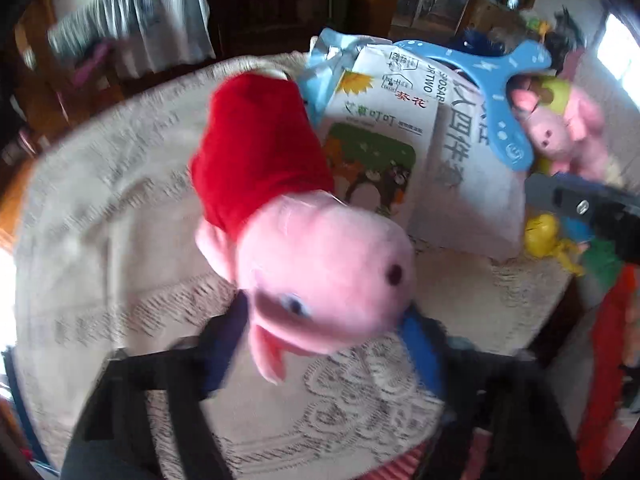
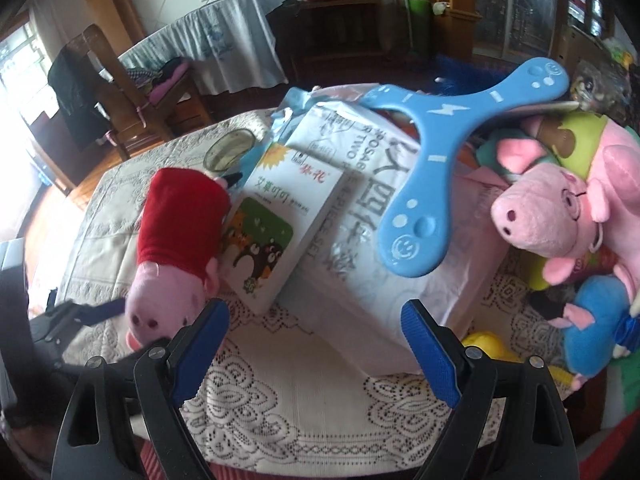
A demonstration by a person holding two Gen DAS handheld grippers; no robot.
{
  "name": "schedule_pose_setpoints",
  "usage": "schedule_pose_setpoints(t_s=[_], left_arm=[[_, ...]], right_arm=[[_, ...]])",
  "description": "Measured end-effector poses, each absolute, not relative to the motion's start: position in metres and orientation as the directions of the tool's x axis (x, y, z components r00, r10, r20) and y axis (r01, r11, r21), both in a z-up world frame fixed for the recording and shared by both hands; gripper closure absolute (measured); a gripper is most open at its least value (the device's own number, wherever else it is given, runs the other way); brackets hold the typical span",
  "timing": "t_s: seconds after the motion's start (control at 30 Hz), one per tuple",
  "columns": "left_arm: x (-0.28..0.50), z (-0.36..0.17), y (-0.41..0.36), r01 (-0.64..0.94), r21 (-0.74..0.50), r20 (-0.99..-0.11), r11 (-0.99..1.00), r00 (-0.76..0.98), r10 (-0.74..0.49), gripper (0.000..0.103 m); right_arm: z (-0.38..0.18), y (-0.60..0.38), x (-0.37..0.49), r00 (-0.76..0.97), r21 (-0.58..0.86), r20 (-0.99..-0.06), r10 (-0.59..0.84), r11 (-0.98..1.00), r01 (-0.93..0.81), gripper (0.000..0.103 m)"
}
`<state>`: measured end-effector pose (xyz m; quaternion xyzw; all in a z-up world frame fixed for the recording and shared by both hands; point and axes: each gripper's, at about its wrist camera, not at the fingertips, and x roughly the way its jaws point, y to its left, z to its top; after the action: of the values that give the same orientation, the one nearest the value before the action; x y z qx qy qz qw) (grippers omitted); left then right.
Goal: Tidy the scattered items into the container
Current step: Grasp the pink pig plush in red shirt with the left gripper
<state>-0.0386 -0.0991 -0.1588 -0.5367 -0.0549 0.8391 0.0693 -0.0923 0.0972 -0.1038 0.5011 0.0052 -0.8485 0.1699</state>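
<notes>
A pink pig plush in a red dress (image 1: pixel 280 208) hangs blurred over the lace tablecloth. My left gripper (image 1: pixel 324 338) is shut on its head, a blue pad on each side. In the right wrist view the same plush (image 2: pixel 176 236) is at the left, head down, beside a white picture box (image 2: pixel 276 232), with the left gripper (image 2: pixel 120 328) clamped on its snout. My right gripper (image 2: pixel 314 316) stands open over the tablecloth with nothing between its fingers. No container can be told apart from the pile.
A large white printed package (image 2: pixel 372 216) lies mid-table under a blue three-armed boomerang (image 2: pixel 436 128). At the right are a pink pig plush in green (image 2: pixel 560 208), a blue plush (image 2: pixel 592 328) and a yellow toy (image 2: pixel 486 344). A wooden chair (image 2: pixel 120 80) stands beyond the round table's (image 2: pixel 304 412) far left edge.
</notes>
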Motion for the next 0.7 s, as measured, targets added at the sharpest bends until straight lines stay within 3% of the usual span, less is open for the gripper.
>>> schedule_pose_setpoints(t_s=[0.07,0.43,0.5,0.57,0.63,0.7], left_arm=[[-0.032,-0.155,-0.113,-0.048,-0.158,-0.886,-0.986,-0.434,0.164,0.049],[-0.014,-0.157,-0.220,0.132,-0.071,-0.910,-0.989,-0.416,0.010,0.050],[-0.015,-0.151,-0.226,0.130,-0.109,-0.903,-0.986,-0.428,0.043,0.044],[-0.017,-0.142,-0.227,0.117,-0.118,-0.889,-0.986,-0.454,0.052,0.017],[-0.019,-0.137,-0.224,0.111,-0.083,-0.885,-0.990,-0.465,0.022,0.006],[-0.020,-0.137,-0.220,0.105,-0.069,-0.891,-0.992,-0.454,0.014,0.006]], right_arm=[[-0.109,0.090,-0.092,-0.422,0.172,-0.856,-0.299,-0.934,0.312,0.014],[-0.123,0.019,-0.099,-0.333,0.230,-0.859,-0.390,-0.874,0.429,0.014],[-0.120,0.010,-0.105,-0.338,0.236,-0.854,-0.396,-0.873,0.427,0.014],[-0.118,0.003,-0.113,-0.333,0.246,-0.852,-0.403,-0.871,0.426,0.014],[-0.116,-0.007,-0.122,-0.323,0.252,-0.853,-0.409,-0.866,0.431,0.013],[-0.116,-0.018,-0.129,-0.318,0.244,-0.858,-0.405,-0.864,0.440,0.009]])
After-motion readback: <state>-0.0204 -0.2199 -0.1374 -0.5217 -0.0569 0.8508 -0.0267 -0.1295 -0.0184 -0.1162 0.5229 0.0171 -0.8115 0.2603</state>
